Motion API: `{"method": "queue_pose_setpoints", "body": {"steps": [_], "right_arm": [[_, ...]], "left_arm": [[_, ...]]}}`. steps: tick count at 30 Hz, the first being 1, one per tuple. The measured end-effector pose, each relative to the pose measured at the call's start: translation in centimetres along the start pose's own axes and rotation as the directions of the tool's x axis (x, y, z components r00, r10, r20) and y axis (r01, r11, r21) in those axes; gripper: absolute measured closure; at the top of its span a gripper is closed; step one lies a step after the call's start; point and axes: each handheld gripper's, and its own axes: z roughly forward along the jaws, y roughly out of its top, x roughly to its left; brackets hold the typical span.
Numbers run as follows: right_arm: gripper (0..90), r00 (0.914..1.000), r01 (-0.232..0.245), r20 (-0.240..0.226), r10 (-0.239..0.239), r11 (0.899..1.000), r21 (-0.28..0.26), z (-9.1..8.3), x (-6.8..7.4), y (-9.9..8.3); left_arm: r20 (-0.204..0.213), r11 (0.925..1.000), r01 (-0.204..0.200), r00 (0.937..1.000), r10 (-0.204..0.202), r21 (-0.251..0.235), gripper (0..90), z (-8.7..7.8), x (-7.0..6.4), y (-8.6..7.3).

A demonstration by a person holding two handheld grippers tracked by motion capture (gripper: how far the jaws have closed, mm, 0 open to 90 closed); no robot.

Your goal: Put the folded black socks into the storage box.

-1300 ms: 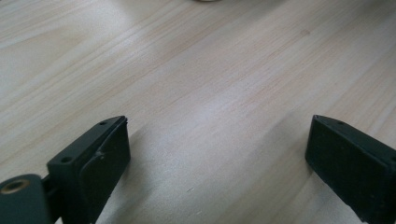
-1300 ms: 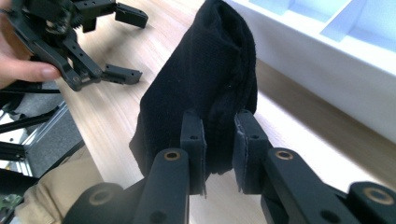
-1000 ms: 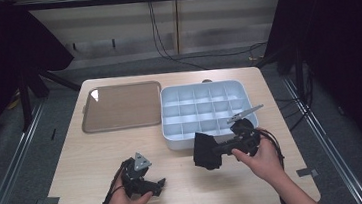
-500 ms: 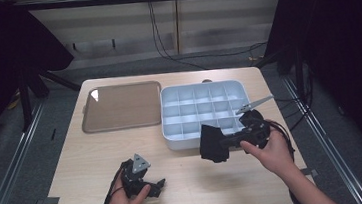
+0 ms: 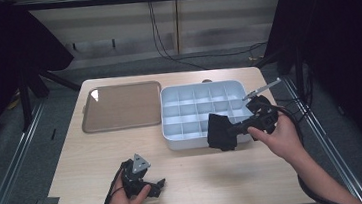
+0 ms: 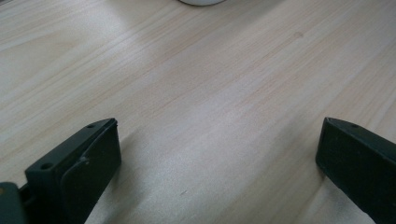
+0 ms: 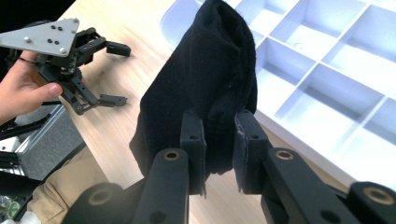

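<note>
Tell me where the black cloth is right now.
In the high view the black cloth hangs pinched in the right gripper, at the front edge of the white compartment tray, right of the table's centre.

Black tongs [image 7: 219, 140], grey triangular plate [image 5: 140, 162], trailing cables.

We're looking down on a pale wooden table [image 5: 94, 155], light glaring off its near half. Beyond the tongs' far side, grey floor [image 5: 130, 66] is running up to a beige panelled wall [image 5: 221, 22], with black cables [image 5: 163, 38] hanging down it. Dark curtains [image 5: 349, 40] are closing in on both flanks, and metal floor rails [image 5: 9, 163] are flanking the table.
</note>
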Motion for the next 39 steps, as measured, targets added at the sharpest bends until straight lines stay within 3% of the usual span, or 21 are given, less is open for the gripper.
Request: {"method": "queue_pose_setpoints", "body": {"steps": [13,17,26,32,39], "right_arm": [[76.0,0.9956,-0.066,0.066,0.066,0.998,-0.004,-1.3,-3.5,1.2],[76.0,0.9883,-0.111,0.106,0.110,0.994,0.004,-1.4,-5.9,1.1],[75.8,0.9688,-0.201,0.154,0.194,0.979,0.031,-0.1,-9.4,-0.2],[75.8,0.9596,-0.225,0.188,0.209,0.972,0.067,0.8,-10.2,-0.8],[75.4,0.9552,-0.227,0.215,0.203,0.970,0.090,1.6,-10.5,-1.2]], "left_arm": [[-0.001,1.0000,0.000,1.0000,0.000,0.003,0.0,0.0,0.0,0.0],[-0.001,1.0000,0.000,1.0000,0.000,0.003,0.0,0.0,0.0,0.0],[-0.001,1.0000,0.000,1.0000,0.000,0.002,0.0,0.0,0.0,0.0],[0.001,1.0000,0.006,1.0000,-0.006,0.002,0.0,0.0,0.0,0.0],[-0.001,1.0000,0.002,1.0000,-0.002,0.002,0.0,0.0,0.0,0.0]]}}
